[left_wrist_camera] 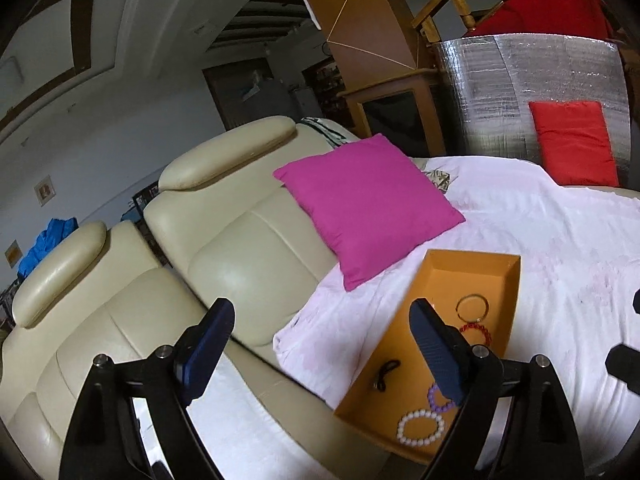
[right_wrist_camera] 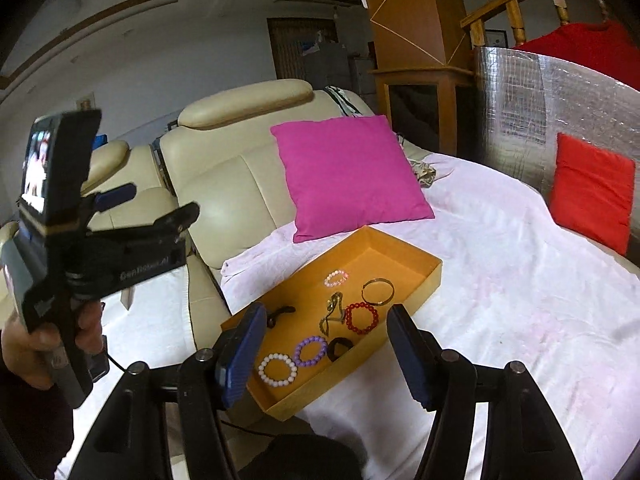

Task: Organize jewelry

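Observation:
An orange tray [right_wrist_camera: 400,249] lies on the white sheet and holds several pieces of jewelry. Among them are a white bead bracelet [right_wrist_camera: 277,356], a purple one [right_wrist_camera: 296,352], a red one [right_wrist_camera: 347,318], a gold bangle [right_wrist_camera: 378,280] and a small pink bracelet [right_wrist_camera: 332,276]. My right gripper [right_wrist_camera: 326,354] hangs open above the tray's near end, nothing between its pads. My left gripper [left_wrist_camera: 320,348] is open and empty too, raised left of the tray [left_wrist_camera: 472,258] over the sofa. It shows in the right wrist view [right_wrist_camera: 156,204], held by a hand [right_wrist_camera: 24,344].
A magenta cushion [right_wrist_camera: 348,176] leans on the cream leather sofa [left_wrist_camera: 240,240] just behind the tray. A red cushion [right_wrist_camera: 592,192] rests against a silver foil panel [right_wrist_camera: 520,112] at the right. The white sheet [right_wrist_camera: 520,300] spreads wide to the right of the tray.

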A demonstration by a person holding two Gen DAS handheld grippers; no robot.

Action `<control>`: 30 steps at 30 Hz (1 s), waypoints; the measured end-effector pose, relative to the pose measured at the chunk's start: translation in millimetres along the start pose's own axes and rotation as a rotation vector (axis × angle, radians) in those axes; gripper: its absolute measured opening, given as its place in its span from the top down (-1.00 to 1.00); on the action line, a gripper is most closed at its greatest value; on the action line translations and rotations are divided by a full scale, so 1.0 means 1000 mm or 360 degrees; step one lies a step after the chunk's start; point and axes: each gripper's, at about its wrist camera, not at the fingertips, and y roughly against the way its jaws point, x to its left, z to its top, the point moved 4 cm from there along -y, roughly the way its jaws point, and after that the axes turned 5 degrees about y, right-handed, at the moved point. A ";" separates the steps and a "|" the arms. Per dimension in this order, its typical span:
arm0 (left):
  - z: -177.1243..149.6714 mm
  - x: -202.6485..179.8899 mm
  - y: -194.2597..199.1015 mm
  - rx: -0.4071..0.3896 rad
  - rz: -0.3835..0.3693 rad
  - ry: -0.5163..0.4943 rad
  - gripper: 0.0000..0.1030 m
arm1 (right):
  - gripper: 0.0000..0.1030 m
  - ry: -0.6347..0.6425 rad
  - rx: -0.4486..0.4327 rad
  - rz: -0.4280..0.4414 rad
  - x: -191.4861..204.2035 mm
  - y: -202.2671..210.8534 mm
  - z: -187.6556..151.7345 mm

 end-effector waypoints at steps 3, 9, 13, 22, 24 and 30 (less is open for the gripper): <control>-0.010 0.007 0.012 -0.0010 0.0055 0.0012 -0.73 | -0.31 -0.0033 0.0021 -0.0034 0.004 0.008 -0.006; -0.025 0.022 0.033 0.0031 0.0043 0.0103 -0.73 | -0.33 -0.0096 0.0066 -0.0132 0.014 0.014 -0.014; -0.032 0.031 0.046 0.0052 0.0030 0.0159 -0.73 | -0.35 -0.0148 0.0069 -0.0149 0.020 0.019 -0.016; -0.037 0.042 0.059 0.0053 0.0012 0.0233 -0.73 | -0.36 -0.0172 0.0094 -0.0151 0.035 0.018 -0.018; -0.037 0.043 0.059 0.0053 0.0004 0.0238 -0.73 | -0.36 -0.0174 0.0099 -0.0145 0.036 0.016 -0.018; -0.038 0.042 0.060 0.0047 0.0000 0.0228 -0.73 | -0.36 -0.0178 0.0118 -0.0137 0.039 0.009 -0.018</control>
